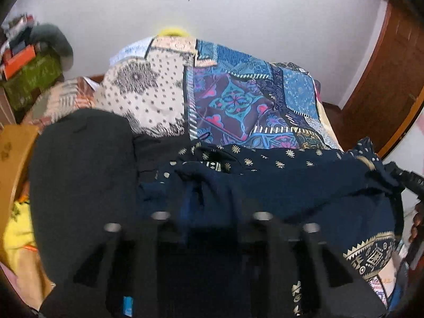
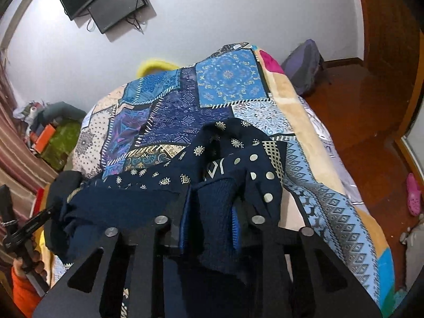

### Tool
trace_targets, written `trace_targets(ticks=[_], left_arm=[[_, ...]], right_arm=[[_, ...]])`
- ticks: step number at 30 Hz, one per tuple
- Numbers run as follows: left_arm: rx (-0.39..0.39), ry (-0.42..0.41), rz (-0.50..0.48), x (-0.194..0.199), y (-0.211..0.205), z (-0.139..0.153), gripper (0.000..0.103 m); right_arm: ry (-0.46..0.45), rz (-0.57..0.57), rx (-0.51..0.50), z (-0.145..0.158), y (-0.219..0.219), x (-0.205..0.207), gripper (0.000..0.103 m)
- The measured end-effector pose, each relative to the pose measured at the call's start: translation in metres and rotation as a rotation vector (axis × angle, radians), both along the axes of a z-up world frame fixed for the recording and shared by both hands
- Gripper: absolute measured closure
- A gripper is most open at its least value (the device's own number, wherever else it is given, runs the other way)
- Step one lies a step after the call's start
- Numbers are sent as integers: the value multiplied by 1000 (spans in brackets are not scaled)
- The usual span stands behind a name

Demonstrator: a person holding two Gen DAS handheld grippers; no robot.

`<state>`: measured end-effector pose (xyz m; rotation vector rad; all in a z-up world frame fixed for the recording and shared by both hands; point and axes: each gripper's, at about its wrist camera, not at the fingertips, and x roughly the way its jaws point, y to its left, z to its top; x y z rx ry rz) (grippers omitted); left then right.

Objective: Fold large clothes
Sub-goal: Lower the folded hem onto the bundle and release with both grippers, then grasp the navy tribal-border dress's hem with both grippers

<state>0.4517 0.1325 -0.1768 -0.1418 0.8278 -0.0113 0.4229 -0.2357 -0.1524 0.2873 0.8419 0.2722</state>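
The dark blue dress (image 2: pixel 212 212) hides both grippers' tips; left gripper (image 1: pixel 209 212) and right gripper (image 2: pixel 212 220) pinch it above the bed (image 2: pixel 312 122).

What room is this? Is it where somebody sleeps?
Most likely a bedroom. A bed with a patchwork cover fills the middle, a TV hangs on the wall, and both grippers hold a navy garment over it.

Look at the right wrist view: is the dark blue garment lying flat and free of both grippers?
No: the dark blue garment is bunched between the right gripper fingers.
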Motion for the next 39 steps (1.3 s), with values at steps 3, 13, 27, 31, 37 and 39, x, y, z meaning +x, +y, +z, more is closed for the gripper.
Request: trace_targets(ticks=[3, 13, 27, 31, 37, 39], left_arm=[[9, -48, -18, -16, -6, 19, 52], [17, -10, -128, -33, -32, 19, 43], [117, 97, -104, 30, -32, -28, 43], [167, 62, 11, 59, -22, -17, 43], [49, 23, 97, 51, -1, 1, 43], [60, 29, 86, 39, -2, 2, 43]], right_arm=[[-24, 9, -16, 11, 4, -10, 63], [-106, 183, -72, 38, 37, -44, 54], [78, 288, -69, -18, 82, 11, 54], [25, 122, -113, -6, 71, 41, 54], [-18, 75, -89, 6, 65, 26, 54], [-23, 134, -142, 7, 75, 14, 54]])
